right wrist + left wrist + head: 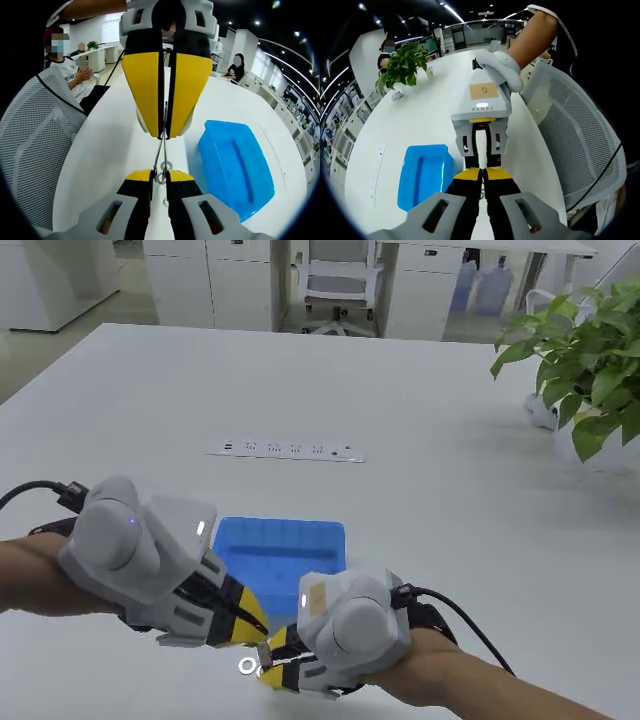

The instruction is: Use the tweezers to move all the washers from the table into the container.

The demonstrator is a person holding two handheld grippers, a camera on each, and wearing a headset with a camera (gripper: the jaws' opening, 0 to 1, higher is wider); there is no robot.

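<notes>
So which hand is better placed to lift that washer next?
Left, probably: the left gripper clamps the tweezers, their tips at a washer beside the container.

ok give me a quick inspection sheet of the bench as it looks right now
surface: white table, no spills seen
job's things: blue container beyond the grippers, nothing seen inside; tweezers pointing down at a washer lying on the table
clutter: power strip further back
grippers: left gripper shut on the tweezers; right gripper faces it, jaws close on either side of the tweezer tips, grip unclear
cables: a black cable trails from the right gripper, another from the left
surroundings: potted plant, office chair, water bottles, mesh chair back, seated people
</notes>
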